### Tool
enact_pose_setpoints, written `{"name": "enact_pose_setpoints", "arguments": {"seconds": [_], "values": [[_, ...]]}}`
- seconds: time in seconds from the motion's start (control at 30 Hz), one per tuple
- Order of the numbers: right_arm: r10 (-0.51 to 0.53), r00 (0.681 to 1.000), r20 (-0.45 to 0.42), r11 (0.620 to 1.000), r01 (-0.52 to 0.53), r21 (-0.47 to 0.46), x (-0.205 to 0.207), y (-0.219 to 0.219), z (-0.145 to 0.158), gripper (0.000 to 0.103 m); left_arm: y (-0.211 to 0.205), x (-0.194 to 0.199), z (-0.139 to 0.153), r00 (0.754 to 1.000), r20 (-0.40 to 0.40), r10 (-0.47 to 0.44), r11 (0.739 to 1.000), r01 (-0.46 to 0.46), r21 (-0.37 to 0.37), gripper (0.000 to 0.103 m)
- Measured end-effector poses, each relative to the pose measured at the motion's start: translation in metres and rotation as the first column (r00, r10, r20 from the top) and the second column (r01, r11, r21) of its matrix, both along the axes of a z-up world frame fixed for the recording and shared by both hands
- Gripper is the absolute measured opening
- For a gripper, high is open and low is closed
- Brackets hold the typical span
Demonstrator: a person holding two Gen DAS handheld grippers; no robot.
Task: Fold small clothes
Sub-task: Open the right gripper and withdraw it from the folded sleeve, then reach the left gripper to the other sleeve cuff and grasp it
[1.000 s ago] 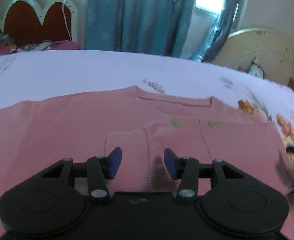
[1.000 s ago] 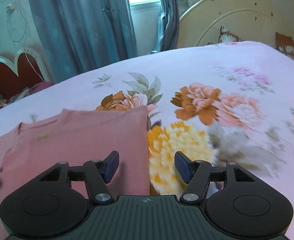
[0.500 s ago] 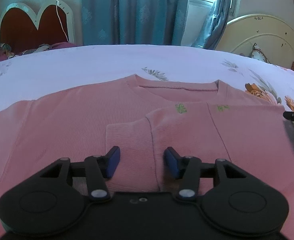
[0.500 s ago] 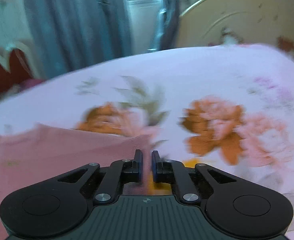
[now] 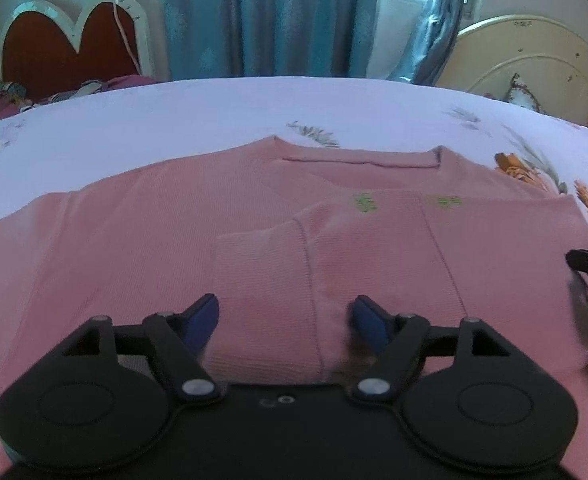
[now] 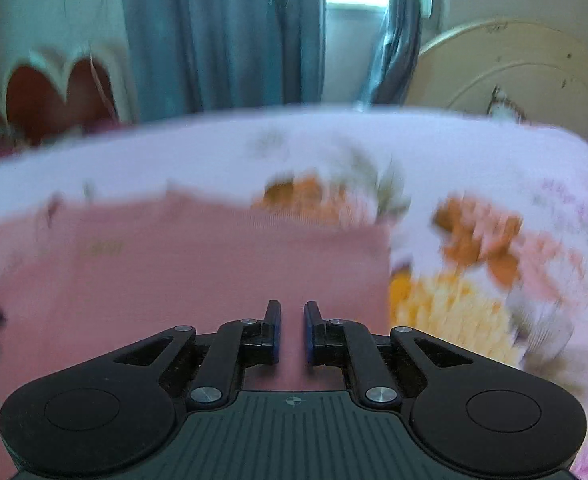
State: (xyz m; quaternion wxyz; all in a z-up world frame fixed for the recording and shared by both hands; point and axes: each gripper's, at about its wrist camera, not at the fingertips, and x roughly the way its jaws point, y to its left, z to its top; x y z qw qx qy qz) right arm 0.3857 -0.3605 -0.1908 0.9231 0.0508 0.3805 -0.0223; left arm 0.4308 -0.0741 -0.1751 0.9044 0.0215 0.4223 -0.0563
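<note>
Pink top [image 5: 141, 240] is the landmark here, spread flat on the floral bedsheet [image 5: 213, 120] with its neckline on the far side. Off past its left end there's a red heart-shaped headboard [image 5: 69, 48], and teal curtains [image 5: 261, 20] hang behind the bed.

Over the middle of the top, the left gripper [image 5: 285, 316] has its blue-padded fingers spread wide, released, with nothing between them. It's poised over the sleeve [image 5: 263, 280] that's folded in across the chest, the ribbed cuff lying right between the two fingers. Can't tell if the pads actually touch the cloth.

Over at the top's right edge, the right gripper [image 6: 292, 330] has its fingers nearly together, just a narrow slot left with pink fabric visible behind it. Whether it's actually pinching the cloth I can't tell, since that view is motion-blurred. Right of the top's edge the sheet's orange and yellow flowers [image 6: 454, 292] show, with a cream round headboard [image 6: 514, 68] further back.
</note>
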Motion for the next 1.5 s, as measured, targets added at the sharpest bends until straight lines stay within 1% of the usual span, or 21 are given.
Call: {"name": "enact_pose_setpoints", "arguments": {"seconds": [0.03,0.1,0.13,0.17,0.2,0.23,0.3,0.33,0.4,0.47,0.57,0.67,0.77,0.9,1.2,1.3,1.4,1.43,1.47,1.5], "values": [[-0.009,1.0,-0.012,1.0,0.009,0.008,0.0,0.001,0.002,0.011,0.003,0.001,0.002,1.0,-0.021,0.013,1.0,-0.013,-0.022,0.074],[-0.005,1.0,-0.009,0.999,0.005,0.035,-0.003,0.005,0.011,0.015,0.01,-0.002,0.007,0.999,-0.028,0.037,0.998,-0.038,-0.052,0.073],[0.004,1.0,0.005,0.999,-0.005,0.041,-0.008,0.009,0.015,0.024,0.013,-0.005,0.01,0.999,-0.021,0.044,0.998,-0.045,-0.05,0.074],[0.015,1.0,0.02,0.999,-0.016,0.04,-0.012,0.016,0.019,0.044,0.015,-0.008,0.011,0.999,-0.017,0.048,0.998,-0.048,-0.045,0.074],[0.03,0.999,0.031,0.999,-0.031,0.038,-0.016,0.023,0.021,0.054,0.018,-0.01,0.012,0.999,-0.019,0.049,0.998,-0.05,-0.045,0.074],[0.056,0.998,0.031,0.998,-0.057,0.03,-0.018,0.031,0.02,0.058,0.021,-0.013,0.012,0.998,-0.024,0.051,0.997,-0.053,-0.048,0.073],[0.096,0.995,-0.025,0.995,-0.096,0.009,-0.017,0.046,0.011,0.058,0.029,-0.02,0.015,0.998,-0.03,0.059,0.997,-0.06,-0.057,0.073],[0.099,0.994,-0.047,0.995,-0.099,0.01,-0.016,0.05,0.007,0.058,0.034,-0.023,0.017,0.997,-0.03,0.067,0.996,-0.069,-0.058,0.073],[0.091,0.995,-0.039,0.996,-0.091,0.007,-0.018,0.056,0.007,0.058,0.048,-0.03,0.022,0.996,-0.028,0.09,0.994,-0.091,-0.063,0.074],[0.104,0.994,-0.025,0.994,-0.104,0.028,-0.019,0.063,0.014,0.058,0.064,-0.035,0.026,0.992,-0.035,0.121,0.989,-0.124,-0.086,0.076],[0.157,0.988,0.01,0.987,-0.157,0.032,-0.024,0.089,0.026,0.058,0.09,-0.039,0.029,0.986,-0.054,0.159,0.978,-0.165,-0.128,0.076],[0.207,0.978,0.012,0.976,-0.208,0.068,-0.021,0.117,0.031,0.058,0.111,-0.044,0.033,0.979,-0.05,0.2,0.97,-0.205,-0.133,0.076],[0.234,0.972,0.015,0.966,-0.234,0.111,-0.016,0.141,0.033,0.058,0.134,-0.049,0.035,0.969,-0.047,0.243,0.959,-0.247,-0.137,0.076],[0.267,0.963,0.026,0.956,-0.269,0.121,-0.011,0.173,0.036,0.058,0.162,-0.054,0.034,0.954,-0.048,0.297,0.944,-0.301,-0.137,0.076],[0.32,0.946,0.047,0.938,-0.323,0.122,0.003,0.231,0.041,0.058,0.232,-0.066,0.032,0.906,-0.052,0.42,0.896,-0.423,-0.134,0.075],[0.313,0.948,0.055,0.941,-0.317,0.115,0.008,0.239,0.042,0.058,0.254,-0.07,0.032,0.887,-0.051,0.46,0.877,-0.462,-0.133,0.075],[0.298,0.954,0.039,0.947,-0.301,0.112,0.013,0.243,0.038,0.058,0.277,-0.075,0.034,0.863,-0.046,0.504,0.853,-0.505,-0.135,0.075],[0.293,0.955,0.034,0.949,-0.295,0.11,0.014,0.243,0.037,0.055,0.286,-0.077,0.034,0.852,-0.046,0.522,0.841,-0.523,-0.138,0.075],[0.291,0.956,0.027,0.95,-0.292,0.112,0.015,0.244,0.034,0.047,0.294,-0.079,0.035,0.84,-0.046,0.54,0.829,-0.541,-0.143,0.075],[0.285,0.958,0.015,0.952,-0.285,0.112,0.017,0.244,0.031,0.046,0.303,-0.08,0.035,0.829,-0.047,0.557,0.817,-0.557,-0.148,0.074]]}}
